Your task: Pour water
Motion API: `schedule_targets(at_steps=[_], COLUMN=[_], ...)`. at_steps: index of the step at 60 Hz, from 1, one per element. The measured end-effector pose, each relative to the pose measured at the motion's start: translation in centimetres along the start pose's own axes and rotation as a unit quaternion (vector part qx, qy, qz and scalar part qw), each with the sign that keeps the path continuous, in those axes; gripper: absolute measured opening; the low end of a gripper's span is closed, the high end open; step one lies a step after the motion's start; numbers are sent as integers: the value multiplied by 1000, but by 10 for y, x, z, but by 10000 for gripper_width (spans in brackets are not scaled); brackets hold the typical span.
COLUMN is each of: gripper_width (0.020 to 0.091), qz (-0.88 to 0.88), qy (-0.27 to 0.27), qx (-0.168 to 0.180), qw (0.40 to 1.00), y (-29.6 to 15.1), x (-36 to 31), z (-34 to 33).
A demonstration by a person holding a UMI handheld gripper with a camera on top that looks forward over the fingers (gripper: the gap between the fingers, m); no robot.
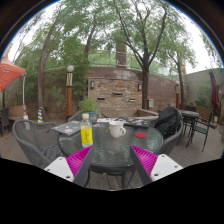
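Note:
A yellow bottle with a white cap stands upright on the round glass table, left of a white cup. My gripper is well short of both, held over the table's near edge. Its two fingers with magenta pads are spread wide apart, and nothing is between them. The bottle lies beyond the left finger, the cup beyond the gap between the fingers.
Papers or a tray lie on the table's left part, a small red thing on its right. Metal chairs ring the table, with a dark bag on the right one. A brick wall and trees stand behind.

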State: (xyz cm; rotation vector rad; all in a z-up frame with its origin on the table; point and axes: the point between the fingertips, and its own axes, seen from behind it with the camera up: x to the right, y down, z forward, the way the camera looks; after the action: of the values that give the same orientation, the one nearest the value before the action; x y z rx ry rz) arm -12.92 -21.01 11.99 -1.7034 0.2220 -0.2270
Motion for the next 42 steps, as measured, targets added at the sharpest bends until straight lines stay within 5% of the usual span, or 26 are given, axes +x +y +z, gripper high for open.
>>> schedule_targets(at_steps=[23,42], gripper_width=[832,832], qz=[2,-25], qy=[-15,-94], qx=[-7,12], qw=[1000,995], y=[8,-8], x=[-12,-130], z=[23,153])
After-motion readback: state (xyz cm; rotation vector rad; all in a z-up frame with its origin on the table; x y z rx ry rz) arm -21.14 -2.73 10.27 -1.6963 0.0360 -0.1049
